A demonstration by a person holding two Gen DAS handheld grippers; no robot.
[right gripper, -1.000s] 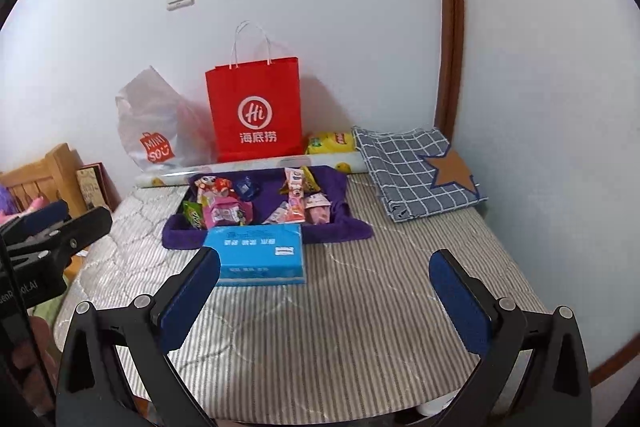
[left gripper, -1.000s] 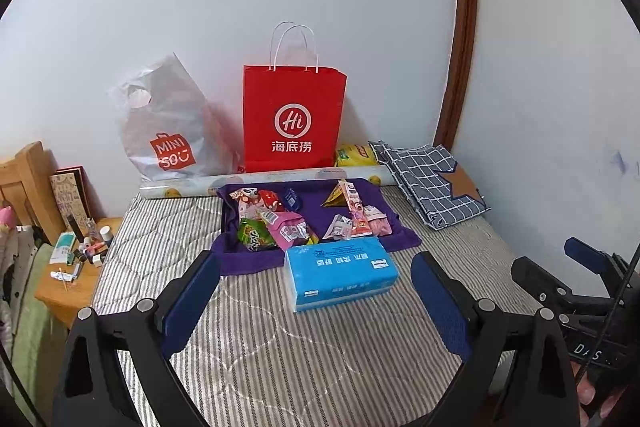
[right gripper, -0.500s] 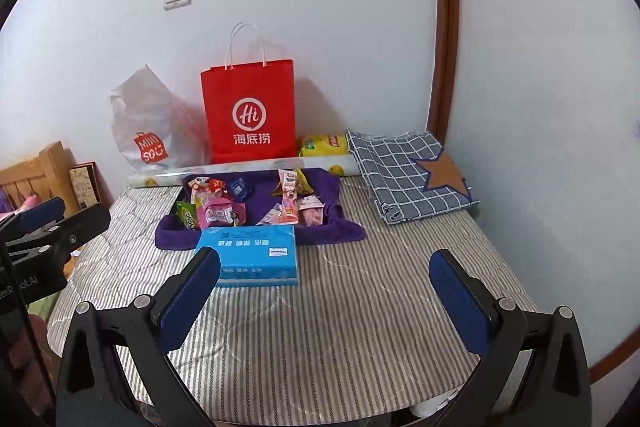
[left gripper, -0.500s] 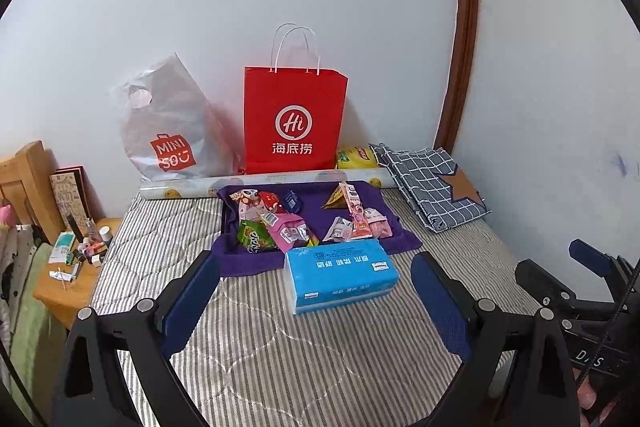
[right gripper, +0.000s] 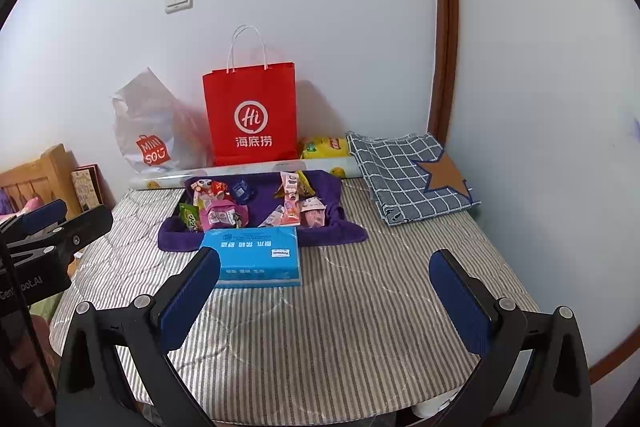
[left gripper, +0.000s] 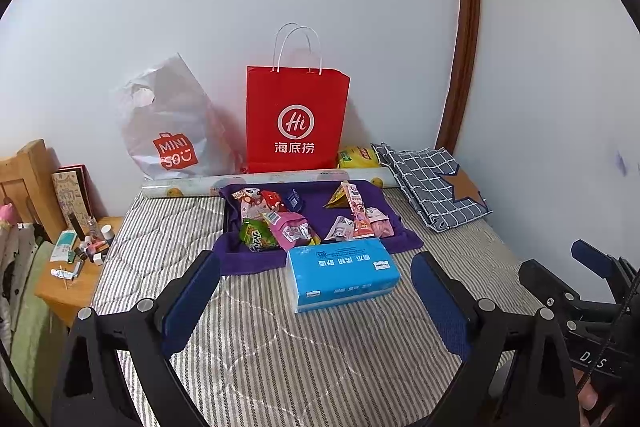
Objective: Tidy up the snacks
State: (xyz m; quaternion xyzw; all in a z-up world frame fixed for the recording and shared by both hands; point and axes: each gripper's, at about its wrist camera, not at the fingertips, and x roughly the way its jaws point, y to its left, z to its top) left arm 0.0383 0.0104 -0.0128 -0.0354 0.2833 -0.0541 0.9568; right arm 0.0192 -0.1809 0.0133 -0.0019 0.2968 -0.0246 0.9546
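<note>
Both the left gripper (left gripper: 316,291) and right gripper (right gripper: 326,287) hover with fingers spread wide and empty over the striped mattress (left gripper: 304,355). Beyond them a blue tissue pack (left gripper: 343,269) lies crosswise. Behind it, snack packets (left gripper: 280,223) are scattered on a purple cloth (left gripper: 240,259), a long pink stick pack (left gripper: 356,209) pointing toward the wall, where a red paper bag (left gripper: 296,119) stands upright.

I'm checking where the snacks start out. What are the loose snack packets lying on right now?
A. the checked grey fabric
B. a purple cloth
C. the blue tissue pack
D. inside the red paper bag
B: the snack packets lie spread over the purple cloth, just behind the blue tissue pack and in front of the red paper bag.
</note>
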